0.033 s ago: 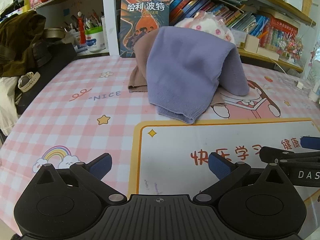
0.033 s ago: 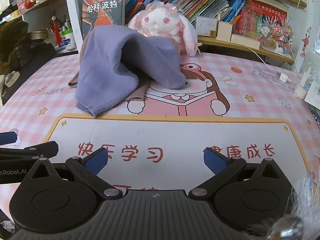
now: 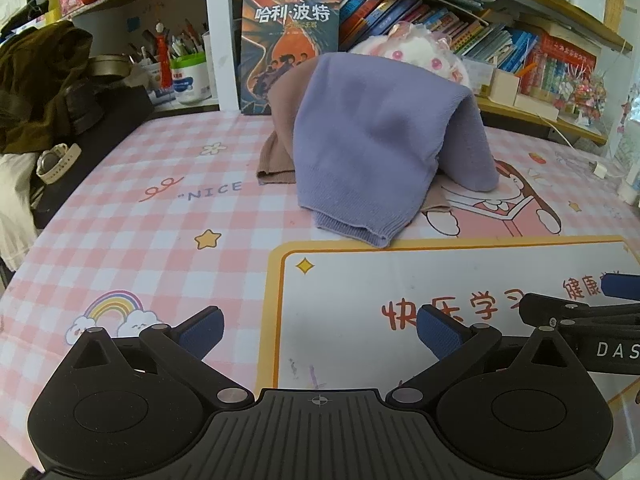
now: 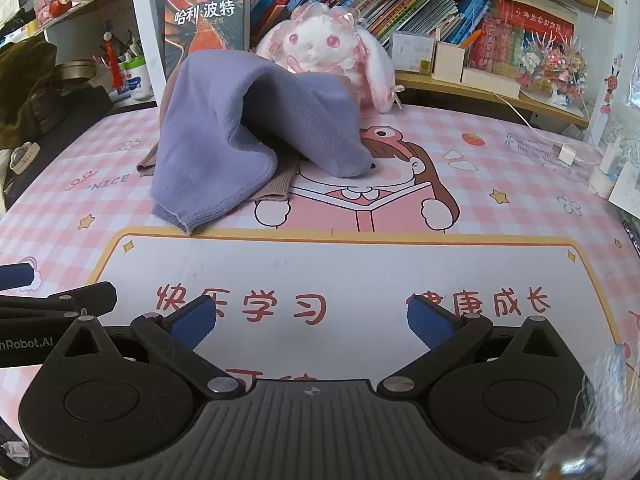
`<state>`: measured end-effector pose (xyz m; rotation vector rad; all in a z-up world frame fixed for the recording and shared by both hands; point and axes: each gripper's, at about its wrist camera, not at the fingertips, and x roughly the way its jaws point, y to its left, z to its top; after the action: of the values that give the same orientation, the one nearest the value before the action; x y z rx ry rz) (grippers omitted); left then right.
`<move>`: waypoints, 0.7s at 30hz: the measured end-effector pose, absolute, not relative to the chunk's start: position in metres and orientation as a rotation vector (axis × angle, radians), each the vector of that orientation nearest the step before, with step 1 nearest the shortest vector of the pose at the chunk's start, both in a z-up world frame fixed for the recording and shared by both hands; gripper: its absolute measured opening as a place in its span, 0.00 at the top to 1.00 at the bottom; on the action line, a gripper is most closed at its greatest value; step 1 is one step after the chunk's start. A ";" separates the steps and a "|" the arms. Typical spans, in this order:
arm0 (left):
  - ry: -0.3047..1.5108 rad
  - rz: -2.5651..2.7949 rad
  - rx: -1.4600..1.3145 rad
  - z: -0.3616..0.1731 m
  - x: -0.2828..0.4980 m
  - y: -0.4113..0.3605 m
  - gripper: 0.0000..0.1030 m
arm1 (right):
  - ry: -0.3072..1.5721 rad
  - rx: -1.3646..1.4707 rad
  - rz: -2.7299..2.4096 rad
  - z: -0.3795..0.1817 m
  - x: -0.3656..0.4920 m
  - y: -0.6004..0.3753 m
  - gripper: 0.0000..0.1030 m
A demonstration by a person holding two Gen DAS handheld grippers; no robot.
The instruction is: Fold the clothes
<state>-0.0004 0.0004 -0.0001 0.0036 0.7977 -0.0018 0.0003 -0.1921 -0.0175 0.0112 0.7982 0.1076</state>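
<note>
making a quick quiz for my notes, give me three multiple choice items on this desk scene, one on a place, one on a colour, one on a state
1. Where is the plush rabbit?
A. behind the clothes pile, by the books
B. on the near white panel
C. between a gripper's fingers

2. What colour is the top garment?
A. green
B. purple
C. red

3. How do the left gripper and right gripper stand?
A. both shut on cloth
B. one open, one shut
C. both open, holding nothing

Answers:
1 A, it sits behind the pile in front of the bookshelf.
2 B, a purple knit lies over a brown garment.
3 C, the blue pads are wide apart over the desk mat.
</note>
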 end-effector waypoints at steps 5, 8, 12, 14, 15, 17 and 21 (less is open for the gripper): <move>0.795 -0.007 0.003 0.000 -0.001 0.002 0.00 | 0.792 0.010 0.106 -0.015 -0.001 -0.191 0.00; 0.794 -0.009 0.003 0.000 -0.002 0.002 0.00 | 0.802 0.016 0.109 -0.017 -0.002 -0.193 0.00; 0.794 -0.012 0.002 -0.001 -0.005 0.006 0.00 | 0.803 0.017 0.109 -0.019 -0.002 -0.191 0.00; 0.798 -0.006 0.000 -0.001 -0.005 0.006 0.00 | 0.805 0.016 0.108 -0.019 -0.003 -0.189 0.00; 0.799 -0.006 0.001 -0.001 -0.005 0.007 0.00 | 0.805 0.015 0.108 -0.019 -0.003 -0.189 0.00; 0.800 -0.005 0.000 -0.001 -0.005 0.007 0.00 | 0.806 0.015 0.107 -0.019 -0.003 -0.188 0.00; 0.803 -0.006 -0.001 -0.001 -0.005 0.008 0.00 | 0.809 0.015 0.105 -0.019 -0.004 -0.188 0.00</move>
<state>-0.0051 0.0076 -0.0005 -0.0014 0.8025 -0.0063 -0.0036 -0.1876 -0.0188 0.0152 0.8088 0.1052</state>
